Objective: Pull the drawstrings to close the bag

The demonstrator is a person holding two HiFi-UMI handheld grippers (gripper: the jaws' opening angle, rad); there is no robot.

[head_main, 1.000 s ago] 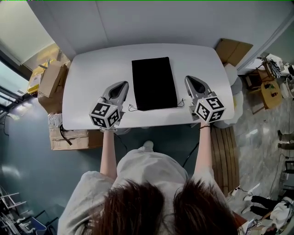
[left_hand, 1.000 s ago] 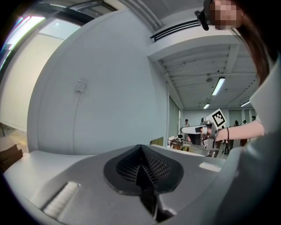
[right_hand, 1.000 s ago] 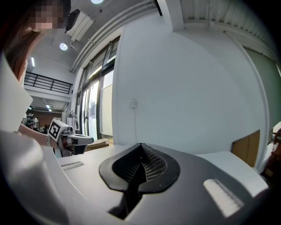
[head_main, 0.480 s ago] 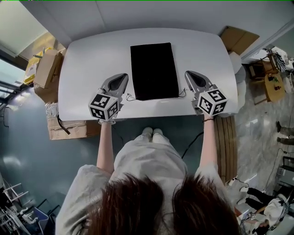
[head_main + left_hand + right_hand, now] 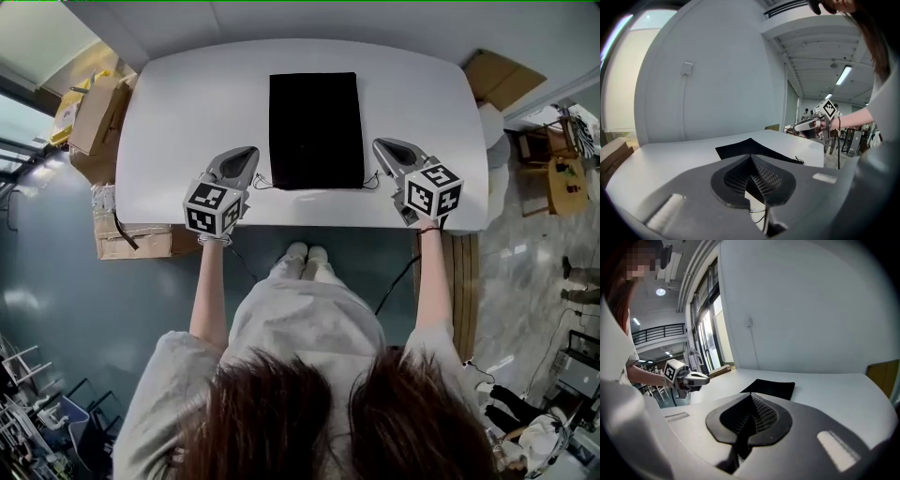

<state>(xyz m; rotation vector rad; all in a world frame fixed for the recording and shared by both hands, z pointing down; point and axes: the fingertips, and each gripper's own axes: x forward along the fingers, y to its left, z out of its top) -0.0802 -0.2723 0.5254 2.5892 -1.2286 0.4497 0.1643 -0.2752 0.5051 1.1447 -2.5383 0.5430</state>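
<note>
L gripper (image 5: 249, 153) clenched, empty, just beside L drawstring loop (image 5: 262, 182). Black bag (image 5: 315, 129) flat mid-table (image 5: 178, 103), mouth twd person: soft, light, prob slides if tugged one-sided. Pinch thin cords at loops. R drawstring loop (image 5: 373, 178) near R gripper (image 5: 380, 145), clenched, empty.

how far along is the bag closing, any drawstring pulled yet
Done: nothing yet. The black bag lies flat on the table, its left drawstring and right drawstring slack at the near corners. In hand: nothing; the left gripper and right gripper sit shut beside it. Left: grip both strings and pull.
</note>
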